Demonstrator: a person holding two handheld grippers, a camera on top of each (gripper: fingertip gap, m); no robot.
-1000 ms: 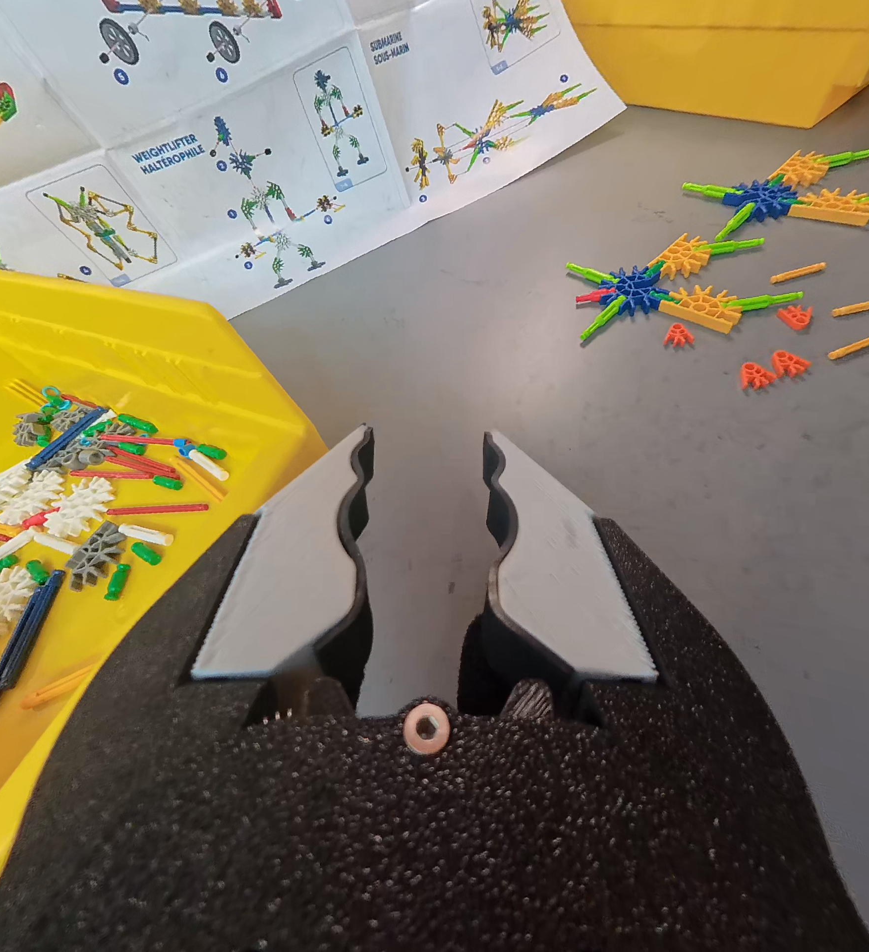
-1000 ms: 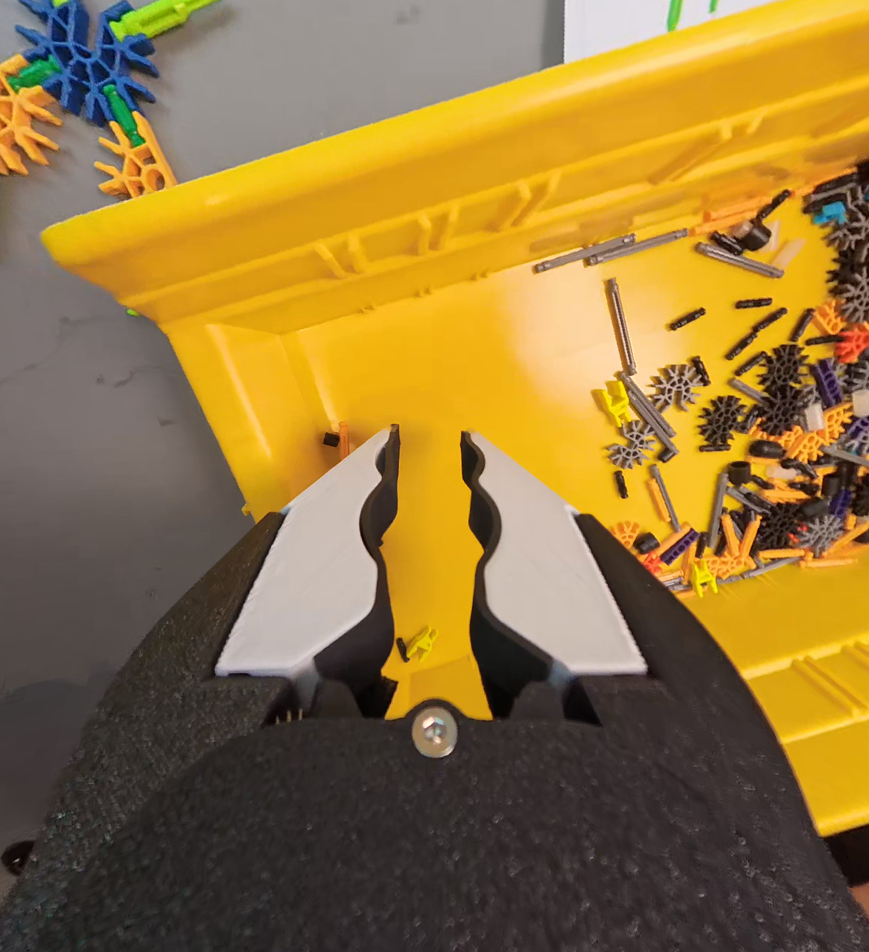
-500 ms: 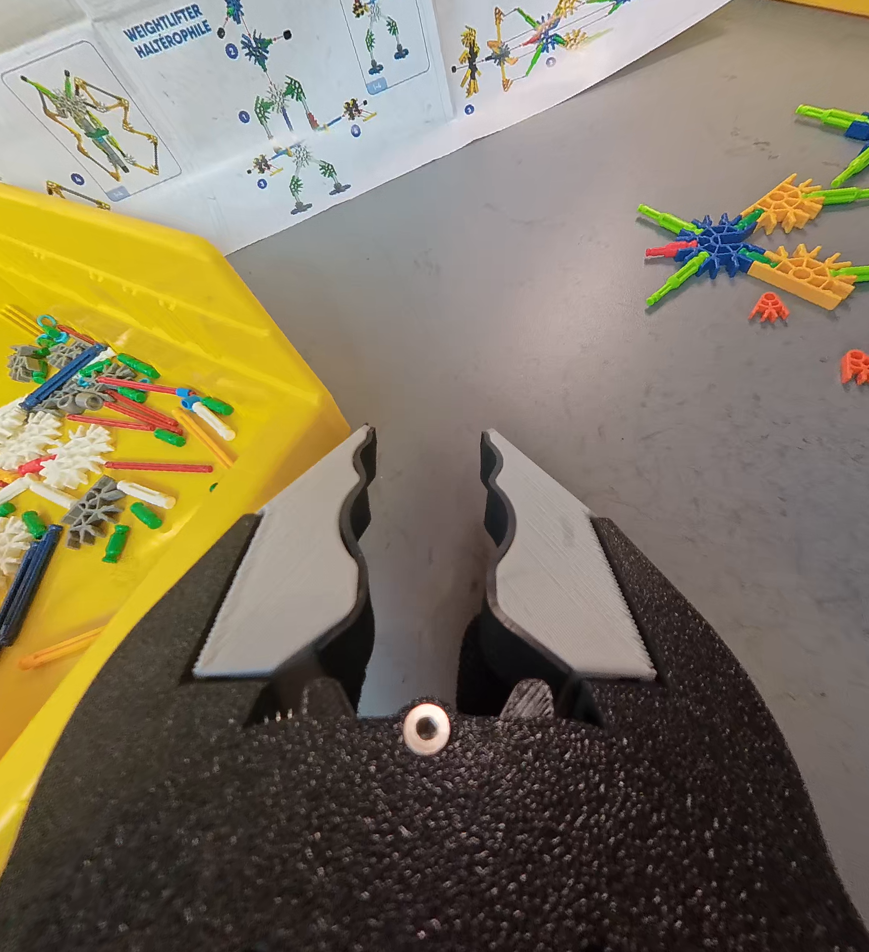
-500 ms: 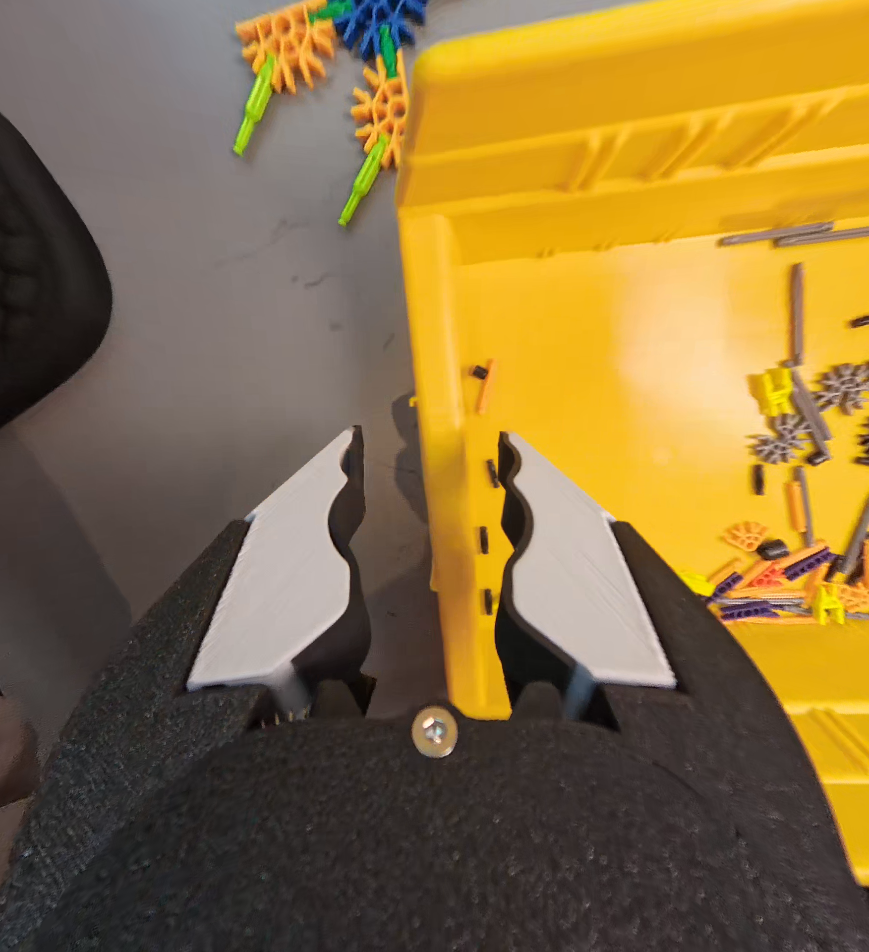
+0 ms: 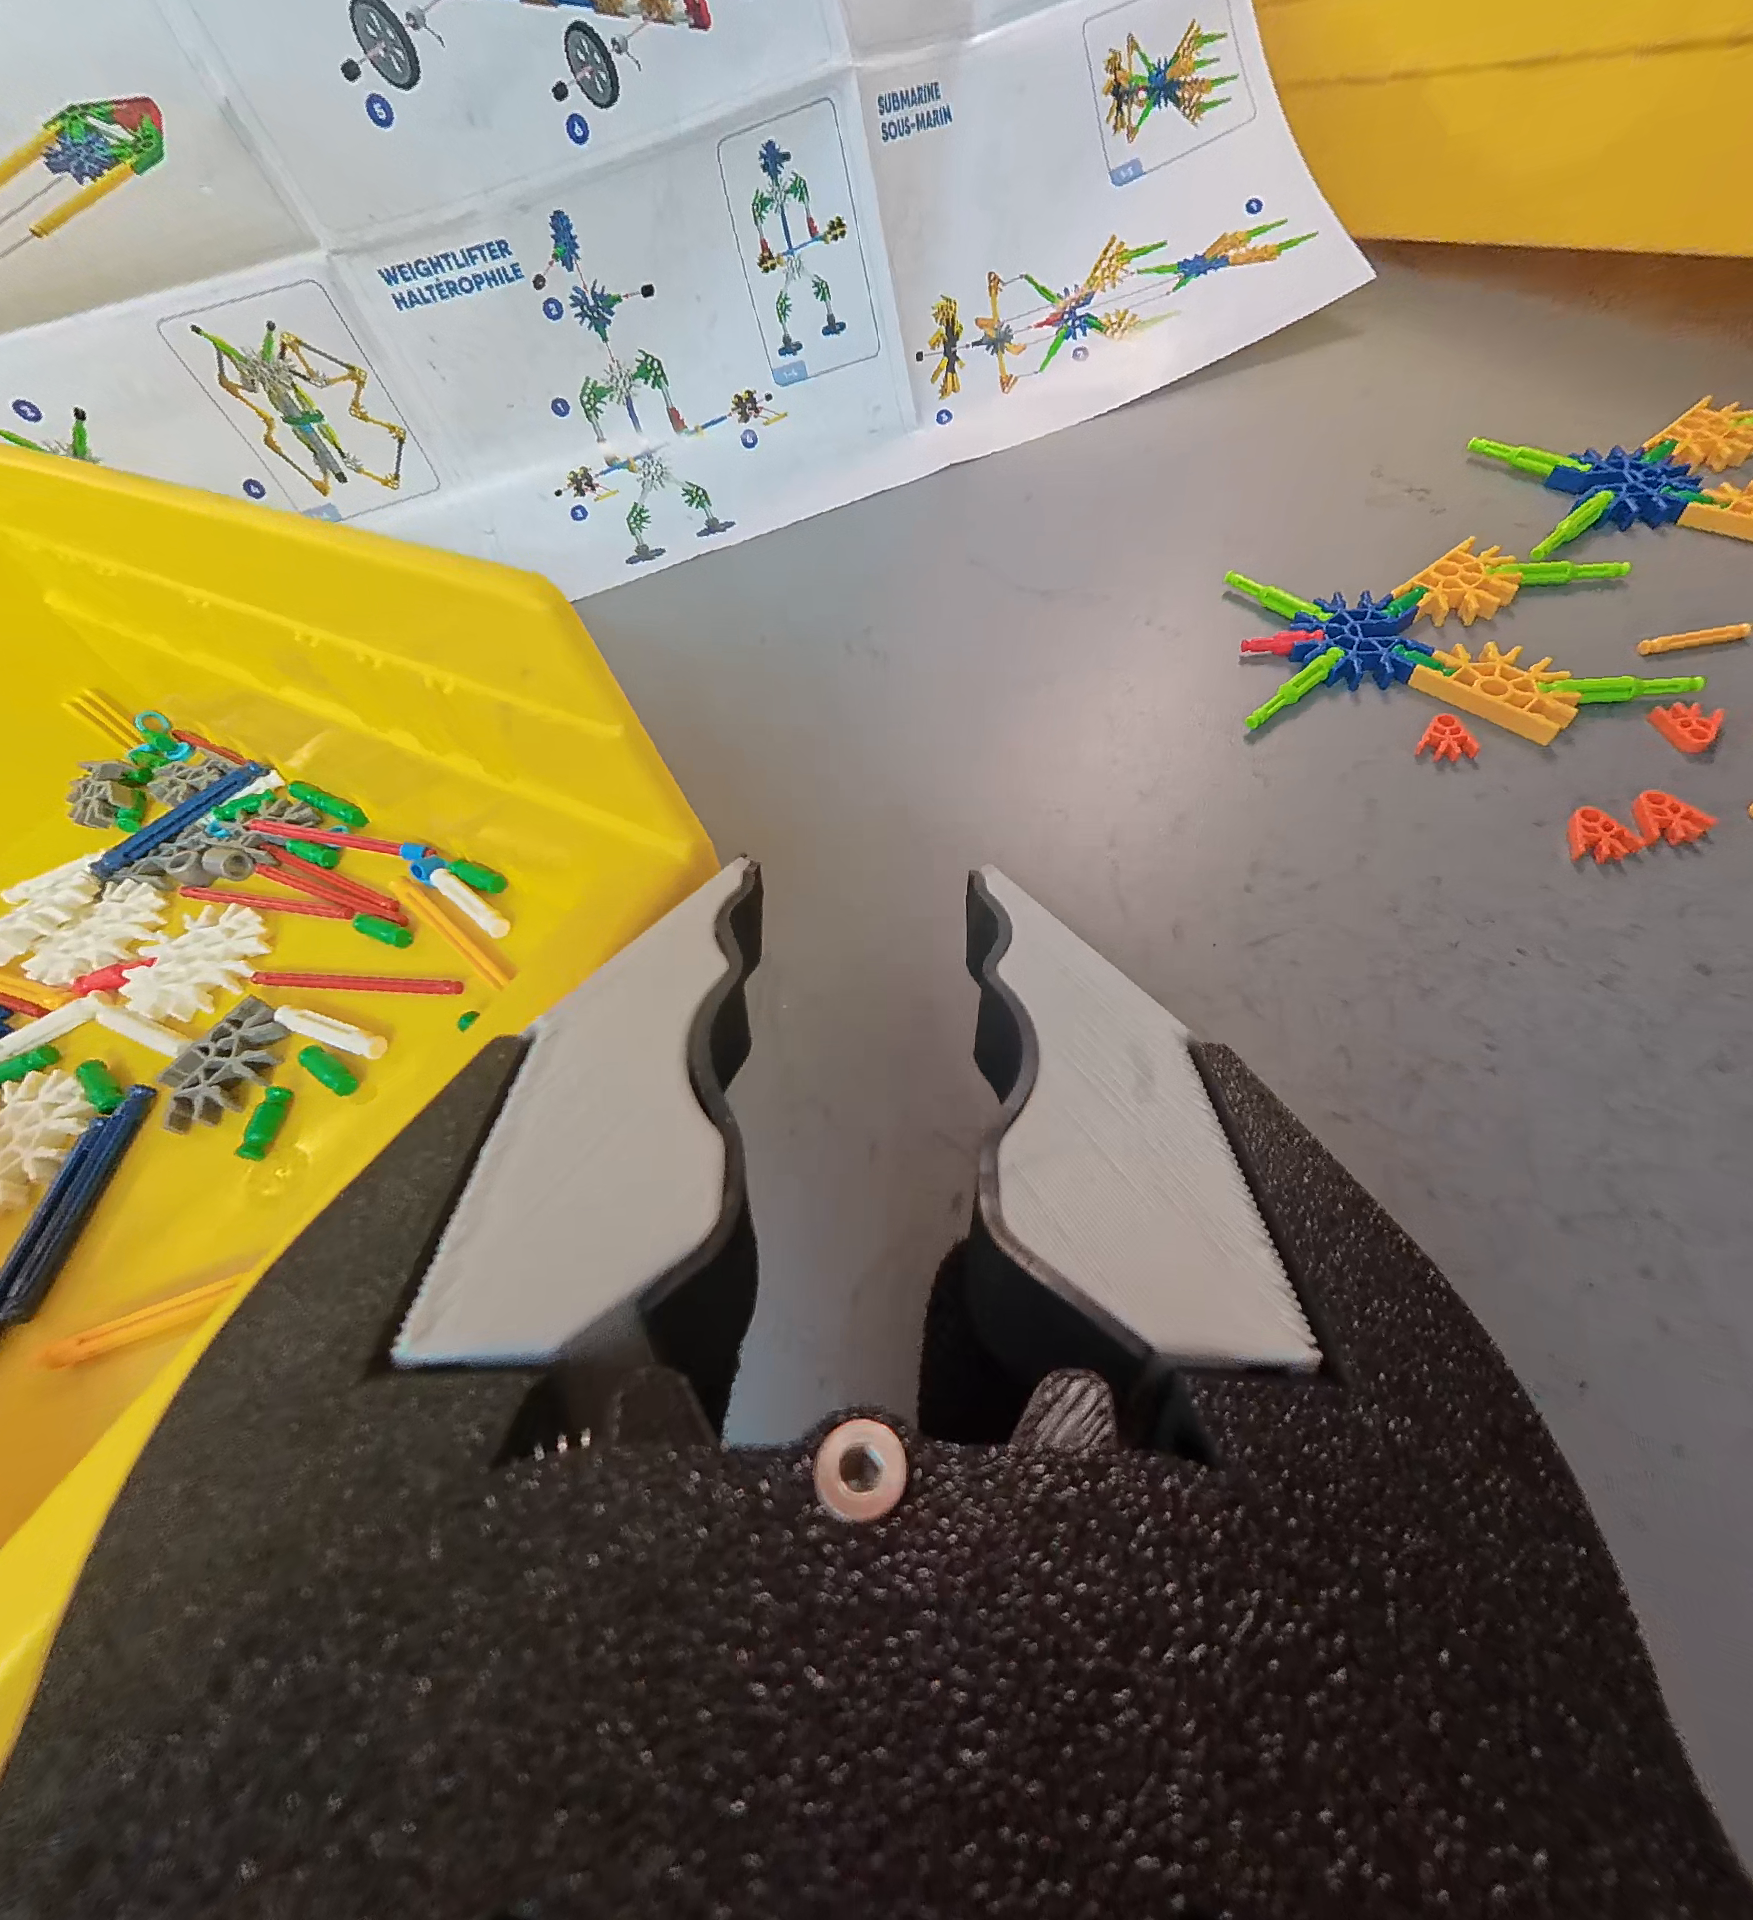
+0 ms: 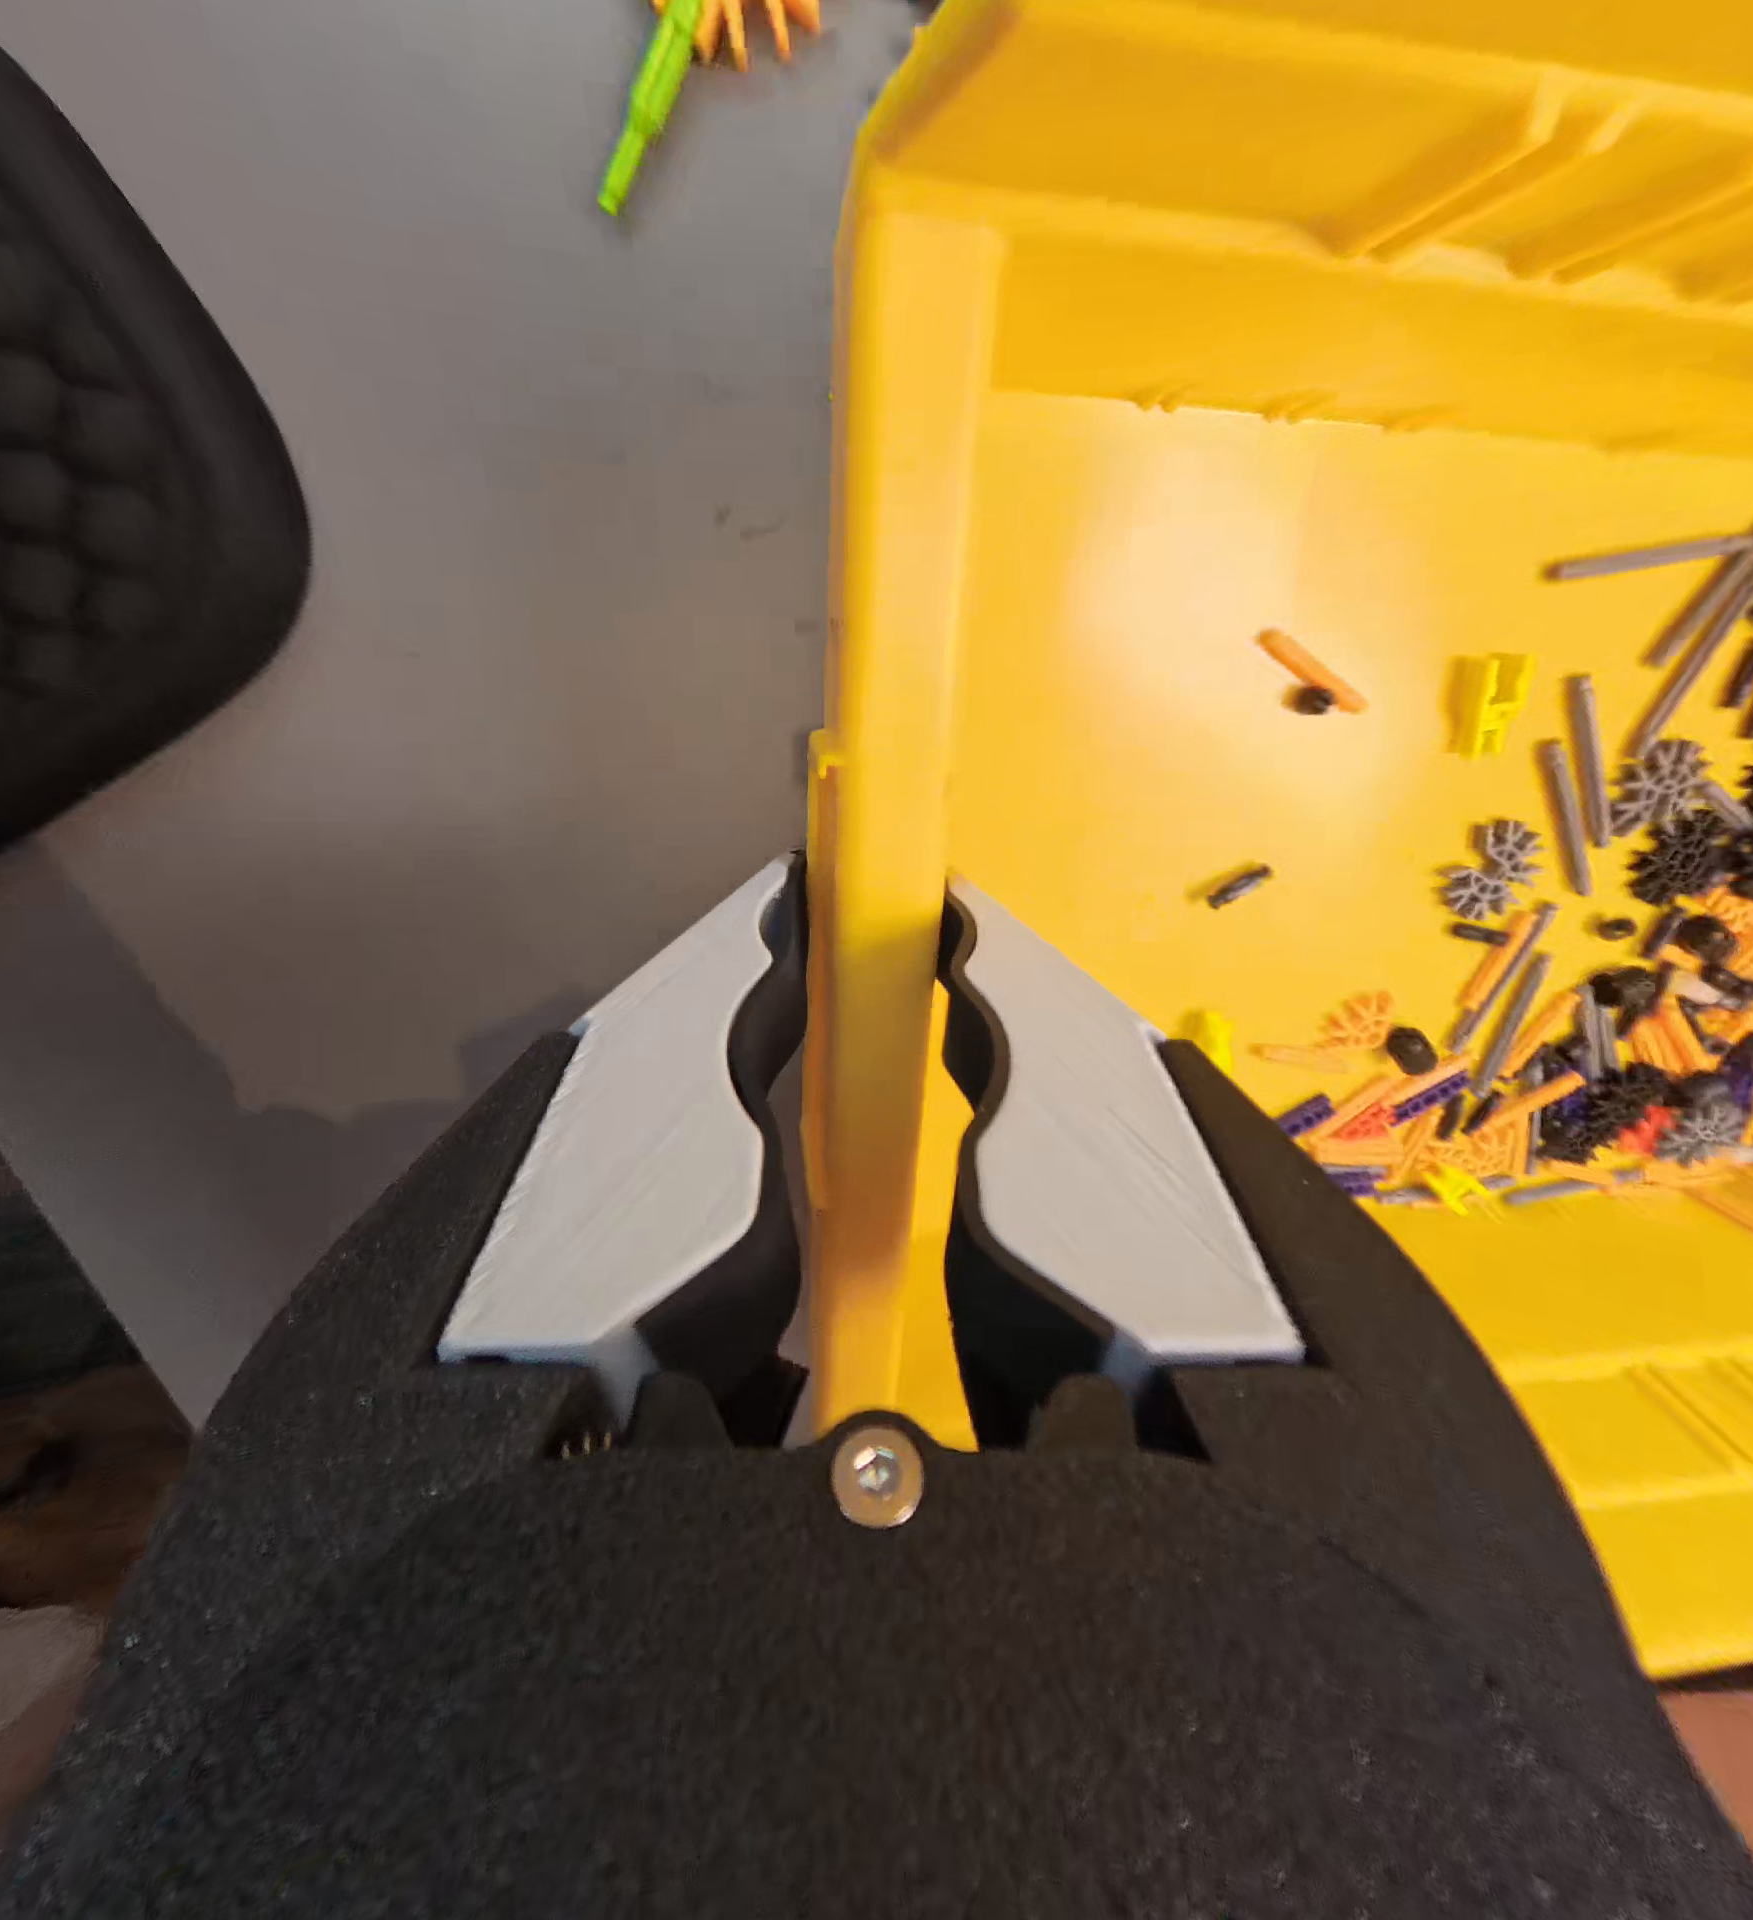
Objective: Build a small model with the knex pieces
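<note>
My right gripper [image 6: 872,894] is clamped on the side wall of a yellow bin [image 6: 1215,499], one finger outside over the grey bench [image 6: 498,436], the other inside the bin. To the right of that gripper, on the bin floor, lies a heap of grey, black and orange rods and connectors [image 6: 1620,997], with a single orange rod [image 6: 1308,670] and a yellow clip [image 6: 1490,701] apart from it, nearer the wall. Ahead and left of the gripper I see a green rod [image 6: 648,125] on the bench, and far left a black textured shape [image 6: 61,436].

My left gripper [image 5: 859,883] is empty, its fingers spread apart above bare bench. Just to its left sits a second yellow bin [image 5: 352,623] holding white, red, green and blue pieces [image 5: 186,935]. Ahead lies an unfolded instruction sheet [image 5: 643,260]. Ahead and right are two blue-hubbed assemblies [image 5: 1391,649] with orange and green parts, and beside them loose red-orange connectors [image 5: 1630,826].
</note>
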